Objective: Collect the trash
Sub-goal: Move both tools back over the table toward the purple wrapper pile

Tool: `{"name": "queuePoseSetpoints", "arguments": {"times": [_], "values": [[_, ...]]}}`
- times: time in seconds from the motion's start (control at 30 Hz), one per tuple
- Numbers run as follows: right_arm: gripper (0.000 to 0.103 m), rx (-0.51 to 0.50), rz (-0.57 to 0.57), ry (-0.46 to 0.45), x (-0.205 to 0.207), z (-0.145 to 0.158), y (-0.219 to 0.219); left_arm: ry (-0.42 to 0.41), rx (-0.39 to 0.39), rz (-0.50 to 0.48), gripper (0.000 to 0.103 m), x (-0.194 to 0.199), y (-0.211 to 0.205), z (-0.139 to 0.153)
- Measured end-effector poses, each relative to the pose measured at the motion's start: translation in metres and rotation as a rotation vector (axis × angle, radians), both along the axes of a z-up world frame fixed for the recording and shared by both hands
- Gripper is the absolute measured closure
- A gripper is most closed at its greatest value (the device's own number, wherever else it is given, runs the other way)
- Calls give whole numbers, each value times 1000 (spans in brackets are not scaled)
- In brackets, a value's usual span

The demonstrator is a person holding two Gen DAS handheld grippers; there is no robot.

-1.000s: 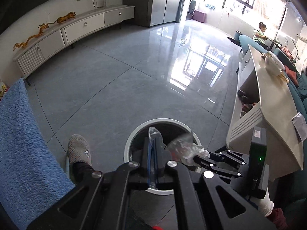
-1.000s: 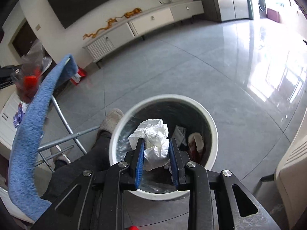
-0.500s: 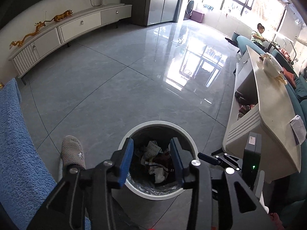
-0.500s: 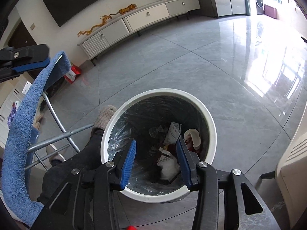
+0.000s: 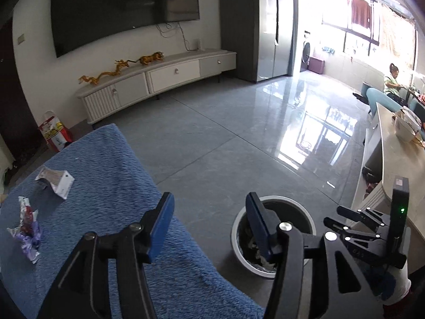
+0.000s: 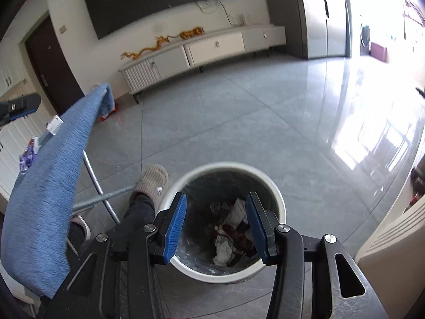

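A white round trash bin (image 6: 268, 186) stands on the floor and holds crumpled paper and wrappers (image 6: 231, 228). My right gripper (image 6: 215, 226) is open and empty right above the bin. My left gripper (image 5: 209, 226) is open and empty over the edge of a blue-covered table (image 5: 111, 186). The bin also shows in the left wrist view (image 5: 239, 223), to the right of the table. On the blue cover lie a white torn carton (image 5: 55, 180) and a purple and red wrapper (image 5: 26, 226). The right gripper's body shows in the left wrist view at lower right.
The person's slippered foot (image 6: 151, 183) and the table's metal legs (image 6: 103, 199) are just left of the bin. A beige long table (image 5: 398, 175) stands on the right. A white TV cabinet (image 5: 159, 77) lines the far wall. A red and white bag (image 5: 53, 130) sits on the floor.
Both grippers opened over the bin; the tissue and the clear wrapper dropped in. The left gripper then rose and swung left over the blue table. The right gripper stayed above the bin.
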State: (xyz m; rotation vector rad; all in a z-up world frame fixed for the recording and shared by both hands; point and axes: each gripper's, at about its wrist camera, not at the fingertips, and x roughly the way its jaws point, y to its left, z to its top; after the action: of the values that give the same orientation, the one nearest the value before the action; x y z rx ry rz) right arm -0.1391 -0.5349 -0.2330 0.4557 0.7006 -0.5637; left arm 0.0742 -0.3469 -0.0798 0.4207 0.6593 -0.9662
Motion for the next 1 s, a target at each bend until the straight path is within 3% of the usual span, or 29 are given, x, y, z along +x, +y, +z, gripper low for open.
{"name": "queuePoseSetpoints", "arguments": {"times": [0.1, 0.5, 0.83, 0.93, 1.0], "values": [[53, -42, 25, -29, 4, 25, 11, -40, -38, 69, 35, 5, 29, 16], [50, -157, 188, -72, 46, 95, 71, -143, -134, 281, 34, 34, 144, 54], [40, -285, 309, -19, 98, 134, 136, -100, -182, 438, 31, 65, 231, 41], [24, -348, 334, -10, 114, 145, 160, -102, -172, 491, 31, 73, 254, 33], [21, -385, 346, -11, 126, 152, 176, -109, -166, 524, 31, 80, 270, 28]]}}
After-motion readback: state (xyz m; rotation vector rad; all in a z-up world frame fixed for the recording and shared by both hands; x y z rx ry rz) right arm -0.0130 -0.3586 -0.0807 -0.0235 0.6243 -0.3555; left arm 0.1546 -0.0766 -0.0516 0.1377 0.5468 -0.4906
